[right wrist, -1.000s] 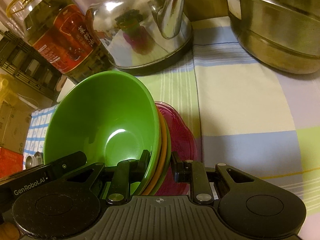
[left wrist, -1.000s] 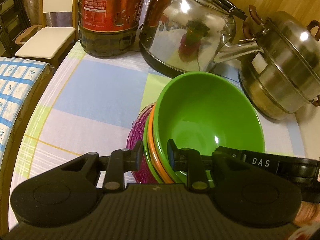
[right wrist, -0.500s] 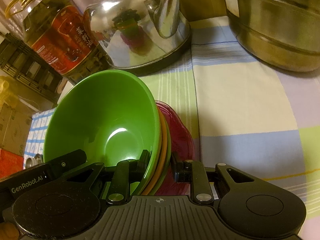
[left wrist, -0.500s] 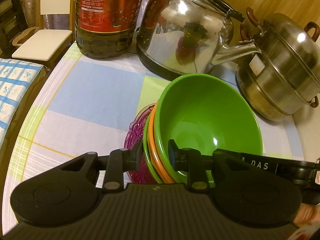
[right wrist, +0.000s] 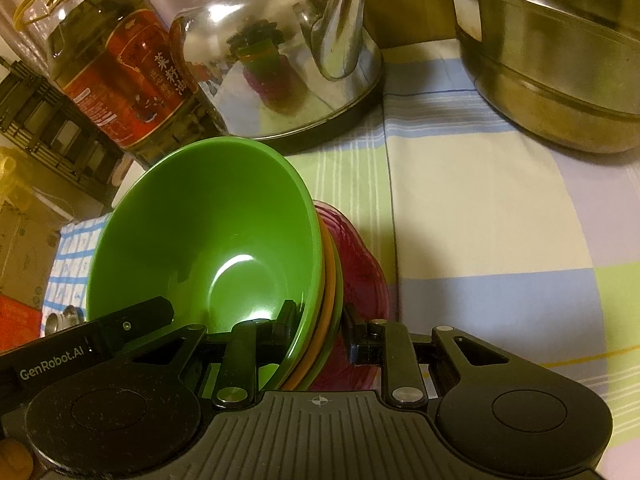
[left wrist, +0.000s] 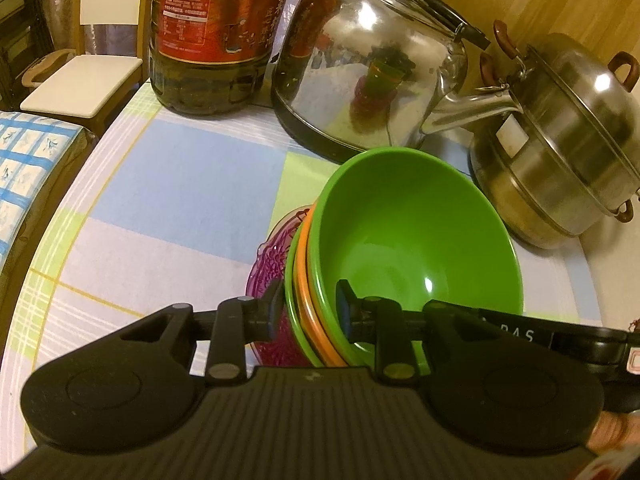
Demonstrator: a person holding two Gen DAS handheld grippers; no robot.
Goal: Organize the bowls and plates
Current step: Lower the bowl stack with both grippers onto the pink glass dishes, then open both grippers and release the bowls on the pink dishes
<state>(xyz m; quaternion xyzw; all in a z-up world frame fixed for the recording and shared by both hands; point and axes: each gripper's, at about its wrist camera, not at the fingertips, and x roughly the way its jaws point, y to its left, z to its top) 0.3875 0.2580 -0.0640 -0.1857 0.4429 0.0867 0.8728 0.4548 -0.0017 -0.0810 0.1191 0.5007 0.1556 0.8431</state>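
Green plastic led the stack: the green bowl [left wrist: 416, 240] sat nested in an orange dish [left wrist: 306, 276], a second green dish [left wrist: 291, 280] and a purple glass plate [left wrist: 272, 248], all on the checked cloth of the worktop [left wrist: 180, 184], just in front of the steel kettle [left wrist: 376, 80]. You had your left gripper [left wrist: 308, 306] pinching the stacked rims on one side. Your right gripper [right wrist: 318, 326] straddled the rims opposite, its jaws opening, with the rims between them and a gap at the outer pad. My read: the stack was being set down (or regripped), so the next move calls for a clean release without tipping it toward the steamer pot [left wrist: 568, 152]. Readable: "GenRobot.AI" on the gripper body seen from the right wrist, Chinese characters on the oil bottle [right wrist: 120, 76].
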